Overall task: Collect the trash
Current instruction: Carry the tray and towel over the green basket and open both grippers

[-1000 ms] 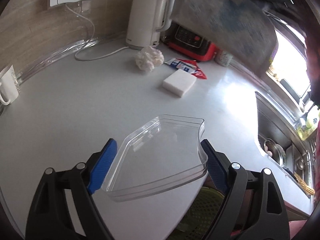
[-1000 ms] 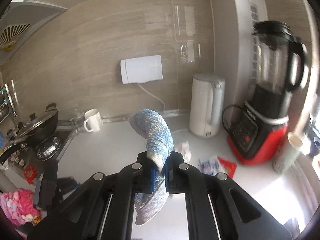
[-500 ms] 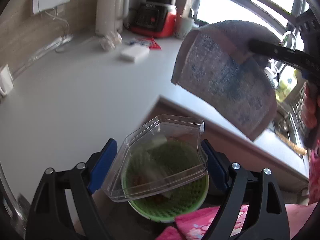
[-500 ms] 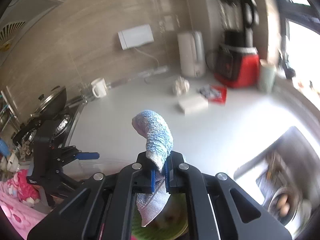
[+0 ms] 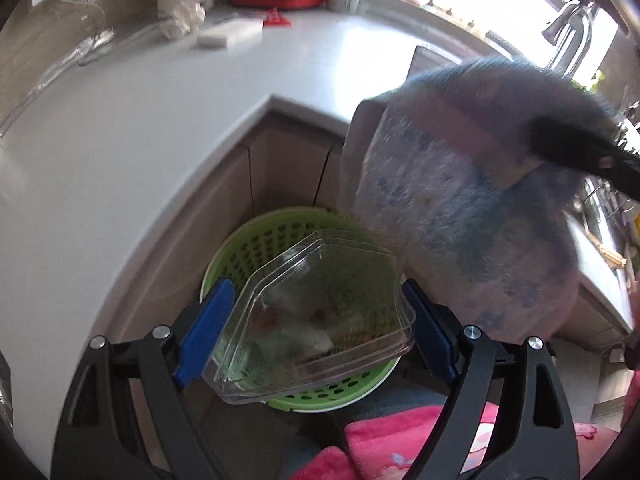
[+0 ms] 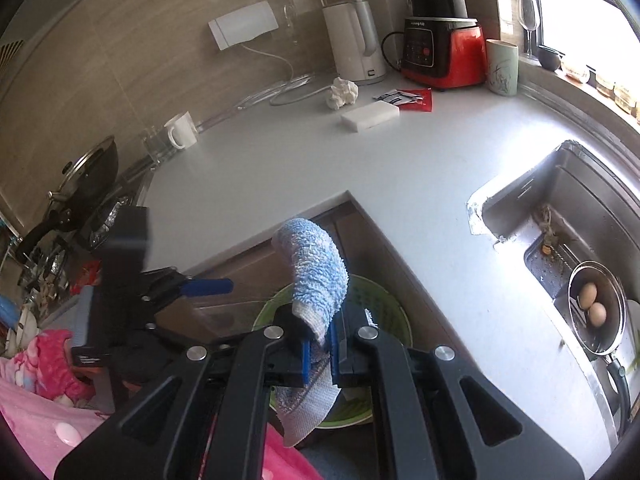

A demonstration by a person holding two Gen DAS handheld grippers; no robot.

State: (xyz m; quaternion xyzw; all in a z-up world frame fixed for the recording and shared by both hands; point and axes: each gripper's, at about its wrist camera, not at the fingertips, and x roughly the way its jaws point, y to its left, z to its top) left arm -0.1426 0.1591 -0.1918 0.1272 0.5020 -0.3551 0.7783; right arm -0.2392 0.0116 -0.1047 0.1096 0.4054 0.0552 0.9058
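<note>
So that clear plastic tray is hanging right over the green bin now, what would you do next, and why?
Probably tip the clear tray forward. The left gripper holds it by its sides directly above the green basket, which already has scraps inside, so whatever it carries should slide in. The cloth in the right gripper hangs beside it.

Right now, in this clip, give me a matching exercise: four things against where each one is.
Things:
1. clear plastic tray
2. blue cloth
3. white sponge block
4. two eggs

Places:
A. in a pan in the sink
B. on the counter, near the red wrapper
C. between the left gripper fingers, over the green basket
D. pinched in the right gripper

Pairs: 1-C, 2-D, 3-B, 4-A
</note>
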